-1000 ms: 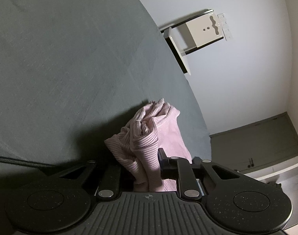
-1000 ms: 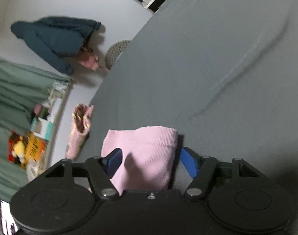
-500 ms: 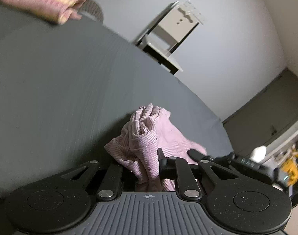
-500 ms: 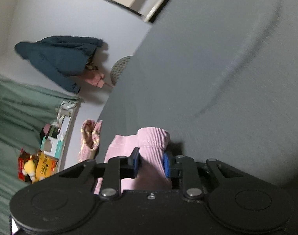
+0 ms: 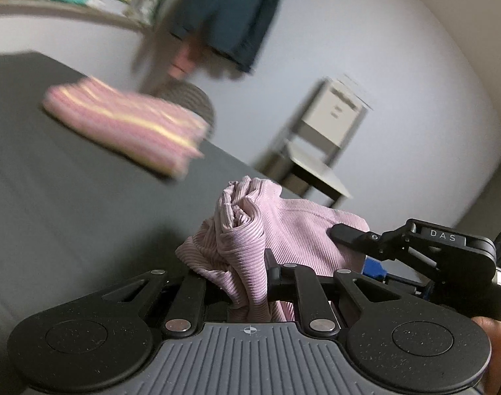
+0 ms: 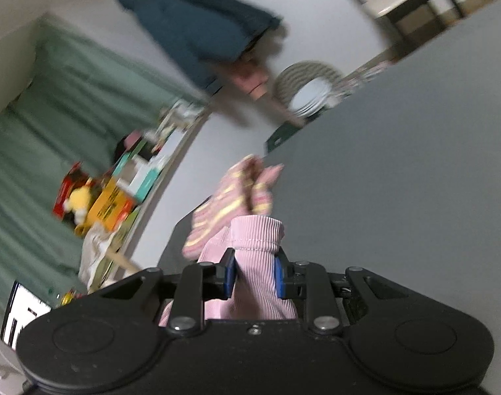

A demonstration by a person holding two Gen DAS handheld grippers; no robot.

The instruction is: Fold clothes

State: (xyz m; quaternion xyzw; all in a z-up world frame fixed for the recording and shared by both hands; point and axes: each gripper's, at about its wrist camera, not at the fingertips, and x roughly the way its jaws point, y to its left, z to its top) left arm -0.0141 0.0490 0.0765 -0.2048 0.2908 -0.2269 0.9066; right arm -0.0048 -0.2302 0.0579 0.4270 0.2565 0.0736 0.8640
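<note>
A: Left tongs (image 5: 237, 279) clamped on a bunched wad of the pink ribbed garment (image 5: 250, 230), lifted just above the dark grey tabletop (image 5: 69, 204). Right tongs (image 6: 253, 276) pinched tight on its hemmed edge (image 6: 257, 230).

B: Yep, stretched between both. Further back, folded pink-and-yellow striped piece (image 5: 125, 125) on the tabletop, pretty blurry. Beyond that, dark blue jacket (image 6: 197, 29) on the wall.
</note>
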